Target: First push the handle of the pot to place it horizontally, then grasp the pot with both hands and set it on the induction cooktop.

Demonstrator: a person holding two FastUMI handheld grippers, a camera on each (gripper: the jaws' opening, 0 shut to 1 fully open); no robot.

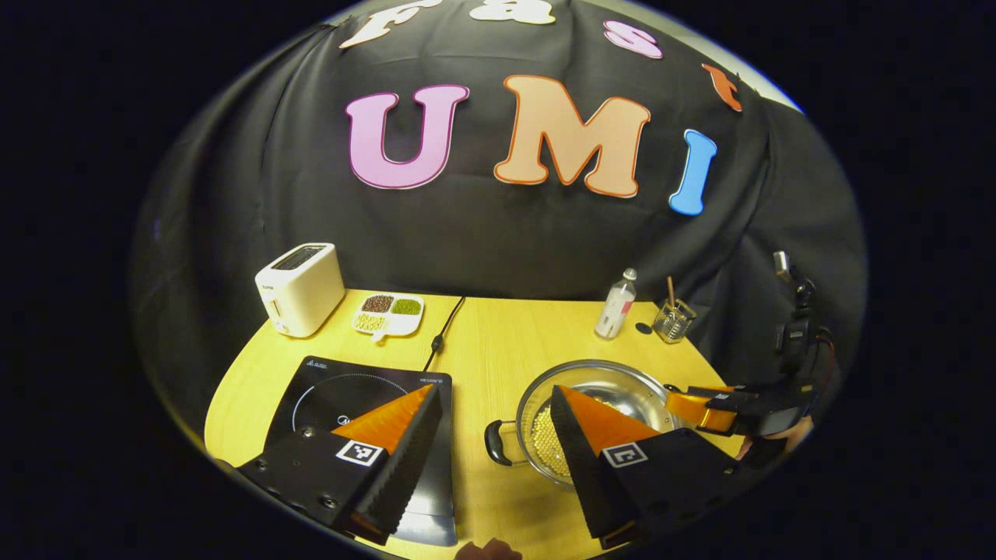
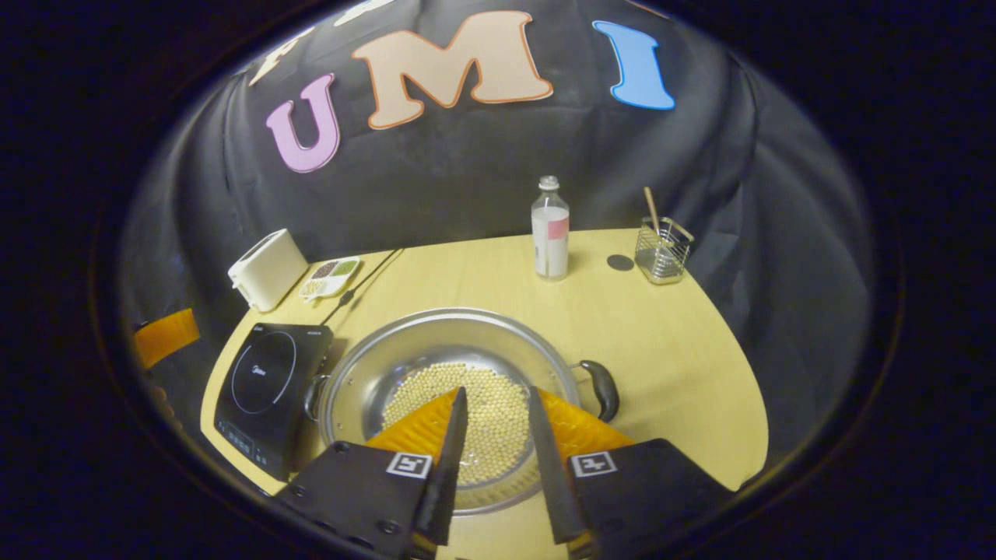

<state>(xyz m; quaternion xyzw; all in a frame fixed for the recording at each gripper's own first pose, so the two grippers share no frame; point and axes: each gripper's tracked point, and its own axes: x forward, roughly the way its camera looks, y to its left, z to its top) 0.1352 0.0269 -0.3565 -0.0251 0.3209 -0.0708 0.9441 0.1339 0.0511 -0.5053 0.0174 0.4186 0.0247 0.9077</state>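
Left gripper [image 1: 490, 424] fingers wide apart, right gripper [image 2: 494, 412] fingers narrowly apart above pot [image 2: 373, 365].

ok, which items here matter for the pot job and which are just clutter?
Job:
pot holding beans
pot handle
induction cooktop
left tool
right tool

Clutter:
toaster
divided dish
bottle
wire holder
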